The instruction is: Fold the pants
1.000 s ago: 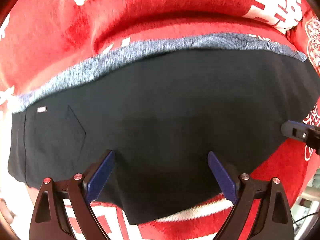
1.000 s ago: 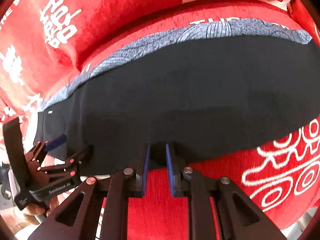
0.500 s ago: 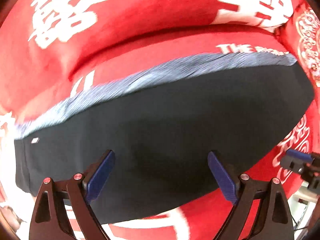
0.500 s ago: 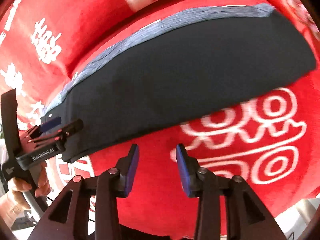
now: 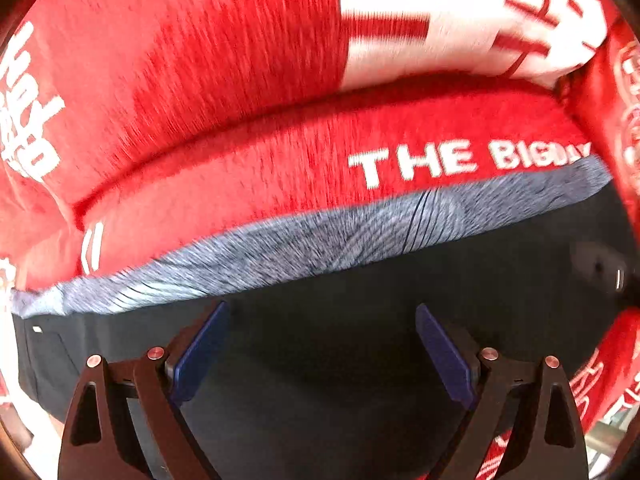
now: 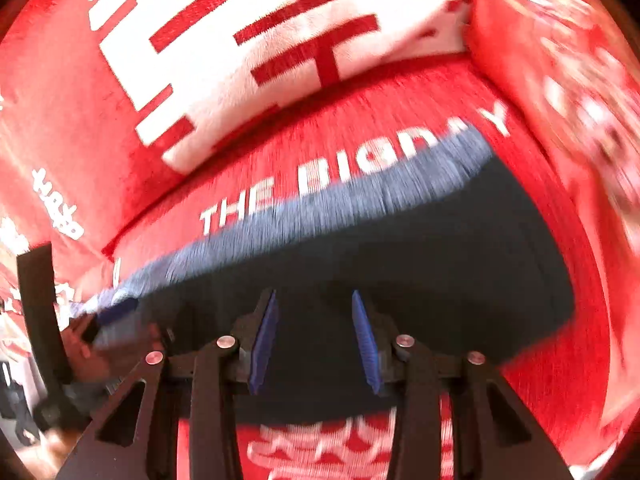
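- The black pants (image 5: 360, 320) lie flat on a red printed sofa seat (image 5: 240, 184), grey lining edge (image 5: 320, 244) showing.
- Probably light, soft, limp cloth; pinch a hem edge.
- Left gripper (image 5: 320, 352) and right gripper (image 6: 316, 340) hover with fingers spread, empty.

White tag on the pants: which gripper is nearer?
Left. The white tag sits at the pants' left end, just left of the open left gripper. The right gripper, also open, hovers further along toward the other end.

Black pants (image 5: 360, 312) with heathered grey-blue band (image 5: 320, 240), red cover (image 5: 240, 168) with white lettering, blue gripper pads (image 6: 264, 340)
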Action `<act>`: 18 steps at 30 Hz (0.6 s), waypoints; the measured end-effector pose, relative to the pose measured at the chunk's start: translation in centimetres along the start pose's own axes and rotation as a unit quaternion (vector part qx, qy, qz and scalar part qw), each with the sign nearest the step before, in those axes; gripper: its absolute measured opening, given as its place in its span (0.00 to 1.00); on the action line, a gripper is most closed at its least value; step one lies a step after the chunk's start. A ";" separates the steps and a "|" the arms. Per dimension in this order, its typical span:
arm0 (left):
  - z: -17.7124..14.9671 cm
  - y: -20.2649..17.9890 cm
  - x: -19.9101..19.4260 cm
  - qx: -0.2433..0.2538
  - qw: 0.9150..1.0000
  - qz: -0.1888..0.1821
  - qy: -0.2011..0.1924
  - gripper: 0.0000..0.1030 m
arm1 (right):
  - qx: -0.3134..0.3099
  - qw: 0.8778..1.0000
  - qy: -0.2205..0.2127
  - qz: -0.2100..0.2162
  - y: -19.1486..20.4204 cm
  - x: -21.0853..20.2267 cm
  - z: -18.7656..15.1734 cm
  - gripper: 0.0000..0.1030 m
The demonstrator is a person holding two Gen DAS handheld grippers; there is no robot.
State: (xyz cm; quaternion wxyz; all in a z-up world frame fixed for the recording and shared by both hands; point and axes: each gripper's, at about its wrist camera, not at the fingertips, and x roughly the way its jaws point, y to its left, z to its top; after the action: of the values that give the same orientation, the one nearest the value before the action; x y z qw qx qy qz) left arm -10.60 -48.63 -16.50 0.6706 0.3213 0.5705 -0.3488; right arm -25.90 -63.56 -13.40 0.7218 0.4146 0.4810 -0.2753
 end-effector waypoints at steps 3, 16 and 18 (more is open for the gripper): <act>-0.7 -0.1 0.2 -0.012 1.000 0.006 -0.018 0.97 | -0.021 1.000 -0.002 -0.012 -0.9 1.6 2.1 0.35; -1.0 1.8 1.2 -0.023 1.000 0.012 -0.010 0.99 | 0.089 0.994 -0.028 0.048 -6.3 -4.3 -1.9 0.48; -1.0 1.7 0.9 -0.019 1.000 0.017 -0.008 0.99 | 0.128 0.988 -0.025 0.079 -7.1 -4.7 -4.6 0.48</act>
State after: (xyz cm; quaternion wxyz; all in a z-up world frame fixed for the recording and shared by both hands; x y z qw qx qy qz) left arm -9.65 -46.95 -17.44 0.6871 0.3154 0.5659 -0.3290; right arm -35.51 -63.23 -12.35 0.6943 0.5331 0.3892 -0.2868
